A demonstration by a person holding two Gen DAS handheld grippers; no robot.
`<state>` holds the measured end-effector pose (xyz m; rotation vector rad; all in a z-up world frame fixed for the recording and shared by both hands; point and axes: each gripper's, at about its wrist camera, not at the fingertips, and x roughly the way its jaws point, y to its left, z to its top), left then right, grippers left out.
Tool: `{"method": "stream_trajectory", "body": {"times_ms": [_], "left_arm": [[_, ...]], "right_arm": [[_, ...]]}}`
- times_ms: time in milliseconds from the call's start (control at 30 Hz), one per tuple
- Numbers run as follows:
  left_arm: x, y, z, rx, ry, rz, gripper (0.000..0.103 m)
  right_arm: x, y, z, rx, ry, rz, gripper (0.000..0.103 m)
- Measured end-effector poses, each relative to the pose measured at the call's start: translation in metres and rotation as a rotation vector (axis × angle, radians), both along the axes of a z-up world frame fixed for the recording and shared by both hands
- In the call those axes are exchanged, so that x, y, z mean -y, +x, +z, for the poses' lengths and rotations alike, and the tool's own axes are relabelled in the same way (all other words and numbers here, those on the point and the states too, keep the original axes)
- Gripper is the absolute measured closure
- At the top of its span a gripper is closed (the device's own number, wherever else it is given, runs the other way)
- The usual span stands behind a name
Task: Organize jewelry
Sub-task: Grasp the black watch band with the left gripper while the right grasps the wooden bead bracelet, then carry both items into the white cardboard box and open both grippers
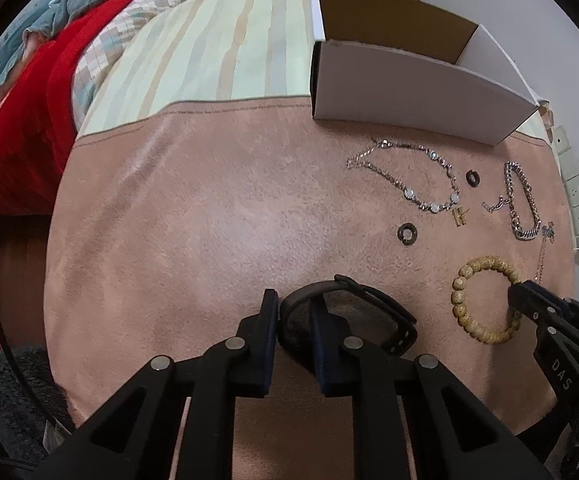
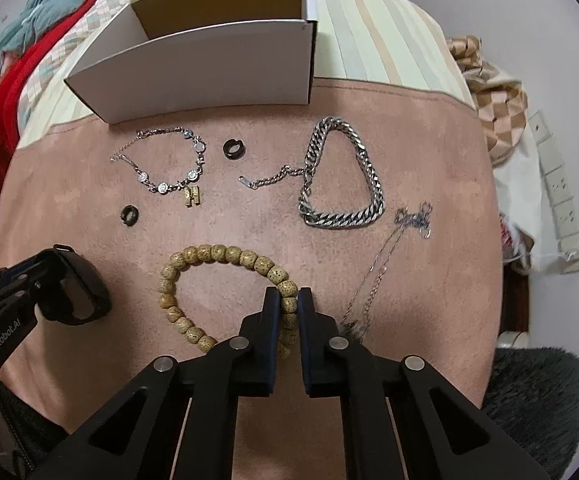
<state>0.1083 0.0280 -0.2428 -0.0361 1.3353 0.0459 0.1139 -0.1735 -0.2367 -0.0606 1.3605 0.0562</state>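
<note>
On the pink cloth (image 1: 209,208) lies a black strap band (image 1: 373,294). My left gripper (image 1: 294,304) points down at it, its jaws shut on the band's left end. In the right wrist view the same band (image 2: 83,286) sits at the left. A tan beaded bracelet (image 2: 217,252) lies in a loop, and my right gripper (image 2: 288,300) is shut on the beads at its right side. The left wrist view shows that bracelet (image 1: 458,292) with the right gripper (image 1: 518,296) on its far side.
An open white box (image 2: 209,68) stands at the back of the cloth. In front of it lie a crystal bracelet with a gold H charm (image 2: 169,160), two black rings (image 2: 232,147) (image 2: 130,215), a steel chain bracelet (image 2: 345,184) and a thin necklace (image 2: 413,220).
</note>
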Motion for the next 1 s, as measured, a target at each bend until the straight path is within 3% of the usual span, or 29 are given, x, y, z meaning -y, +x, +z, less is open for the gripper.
{"method": "stream_trajectory", "body": {"times_ms": [400, 533, 800, 1000], "left_arm": [[-0.003, 0.003, 0.035, 0.051, -0.077, 0.017, 0.096], [0.0, 0.009, 0.059, 0.092, -0.097, 0.016, 0.096], [-0.007, 0.054, 0.117, 0.2, -0.134, 0.001, 0.096], [-0.008, 0.106, 0.136, 0.253, -0.117, -0.021, 0.096]], "right_arm": [[-0.002, -0.003, 0.057, 0.074, 0.119, -0.007, 0.094], [-0.006, 0.002, 0.082, 0.111, 0.156, 0.007, 0.094], [-0.01, 0.04, 0.152, 0.226, 0.229, 0.046, 0.094], [-0.022, 0.096, 0.196, 0.311, 0.229, 0.084, 0.094]]}}
